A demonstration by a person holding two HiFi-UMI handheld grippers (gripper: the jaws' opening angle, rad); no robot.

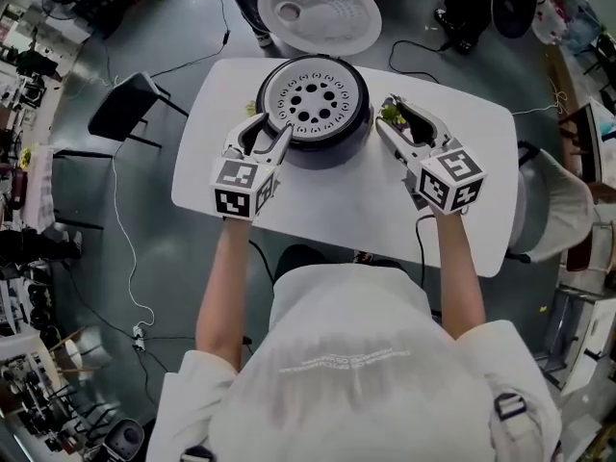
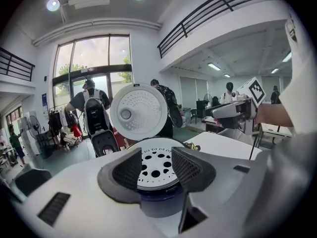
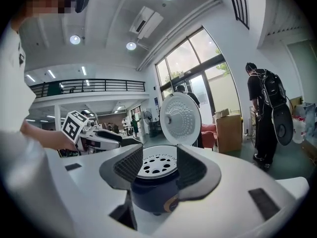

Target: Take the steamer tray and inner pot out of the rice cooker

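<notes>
Jaws spread and empty on my left gripper (image 2: 156, 165) and right gripper (image 3: 159, 167); steamer tray (image 1: 312, 99) sits just ahead between them, seated in the open rice cooker (image 1: 327, 149). Risk: a shallow rim pinch may slip, tilting the tray.

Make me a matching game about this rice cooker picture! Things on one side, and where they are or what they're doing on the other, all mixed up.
Things
1. round white steamer tray with holes
2. round white cooker lid
3. left gripper
4. white table

Clues
A. jaws apart, beside the cooker
B. flipped open behind the cooker
C. lying in the top of the dark blue rice cooker
D. underneath the cooker

Pairs: 1-C, 2-B, 3-A, 4-D
</notes>
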